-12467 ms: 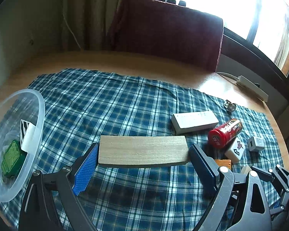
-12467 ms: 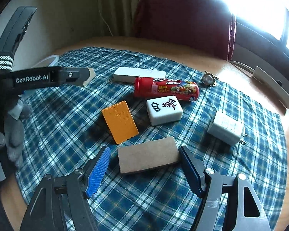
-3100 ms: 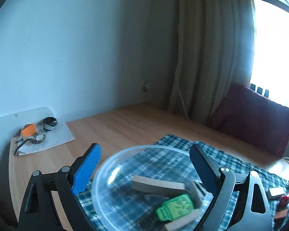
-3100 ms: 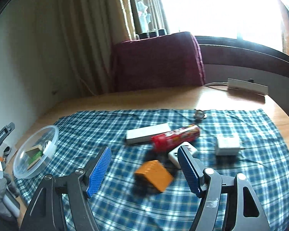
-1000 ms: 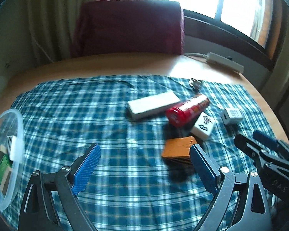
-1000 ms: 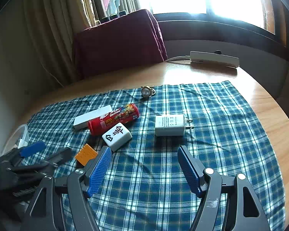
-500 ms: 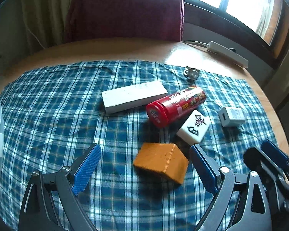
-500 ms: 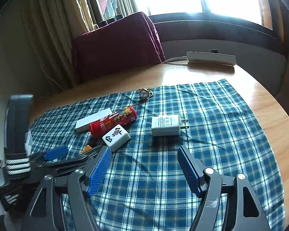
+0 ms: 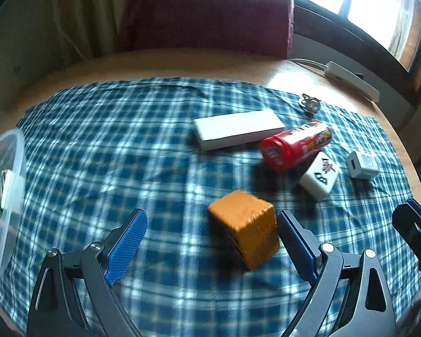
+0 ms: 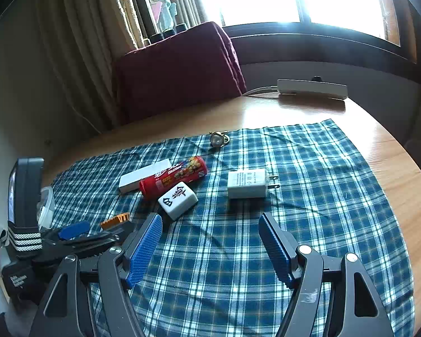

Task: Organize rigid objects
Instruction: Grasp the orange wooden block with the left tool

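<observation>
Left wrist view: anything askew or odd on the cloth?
The orange block sits tipped, resting on an edge rather than flat, close against one side of the open left gripper. The red candy tube lies on its side. Nothing looks spilled or damaged; the view is slightly blurred.

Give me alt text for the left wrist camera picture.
An open left gripper reaches over a blue checked cloth toward an orange block, which sits close to its right finger. Beyond lie a white box, red tube, mahjong tile and charger; a clear tub sits far left.
</observation>
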Available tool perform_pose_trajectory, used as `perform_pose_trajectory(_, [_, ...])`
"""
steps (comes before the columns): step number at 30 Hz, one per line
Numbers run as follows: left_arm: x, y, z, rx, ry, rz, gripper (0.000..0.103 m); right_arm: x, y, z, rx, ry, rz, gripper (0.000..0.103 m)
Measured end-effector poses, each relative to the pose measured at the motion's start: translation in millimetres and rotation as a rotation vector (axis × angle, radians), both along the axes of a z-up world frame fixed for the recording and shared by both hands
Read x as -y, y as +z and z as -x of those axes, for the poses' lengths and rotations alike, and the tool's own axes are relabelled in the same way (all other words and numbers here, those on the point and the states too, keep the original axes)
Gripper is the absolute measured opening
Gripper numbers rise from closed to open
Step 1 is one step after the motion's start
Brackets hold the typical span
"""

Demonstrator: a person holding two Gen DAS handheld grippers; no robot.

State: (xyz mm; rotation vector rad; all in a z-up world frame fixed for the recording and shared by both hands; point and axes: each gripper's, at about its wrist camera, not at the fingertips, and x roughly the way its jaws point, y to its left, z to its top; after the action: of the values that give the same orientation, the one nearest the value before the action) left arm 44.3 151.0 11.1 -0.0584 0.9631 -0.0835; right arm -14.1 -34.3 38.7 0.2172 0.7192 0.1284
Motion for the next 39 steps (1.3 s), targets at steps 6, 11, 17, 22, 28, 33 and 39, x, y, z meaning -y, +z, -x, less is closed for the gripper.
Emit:
perform_pose_trajectory(6, [-10, 8, 8, 0.038, 0.010, 0.023, 0.094, -4, -4, -2, -0.015, 0.009, 0.013, 0.075])
perform_pose_trajectory(11, [-8, 7, 5, 0.034, -0.019, 0.068, 0.073, -5, -7, -4, -0.024, 0.015, 0.015, 0.075])
perform_pose_trajectory(17, [0, 4, 3, 0.031, -0.075, 0.109, 0.046, -7, -9, -5, -0.026, 0.031, 0.015, 0.074])
perform_pose_trajectory(22, [4, 6, 6, 0.052, -0.101, 0.104, 0.037, -10, -10, -5, -0.020, 0.053, 0.016, 0.075])
perform_pose_trajectory(28, [-8, 11, 13, 0.091, -0.082, 0.097, 0.034, -11, -13, -6, -0.024, 0.075, 0.006, 0.074])
perform_pose_trajectory(33, [-28, 20, 20, 0.140, -0.033, 0.094, 0.034, -13, -17, -9, -0.037, 0.101, -0.002, 0.075])
perform_pose_trajectory(39, [-44, 22, 25, 0.172, -0.001, 0.087, 0.034, -14, -21, -16, -0.065, 0.119, -0.003, 0.074])
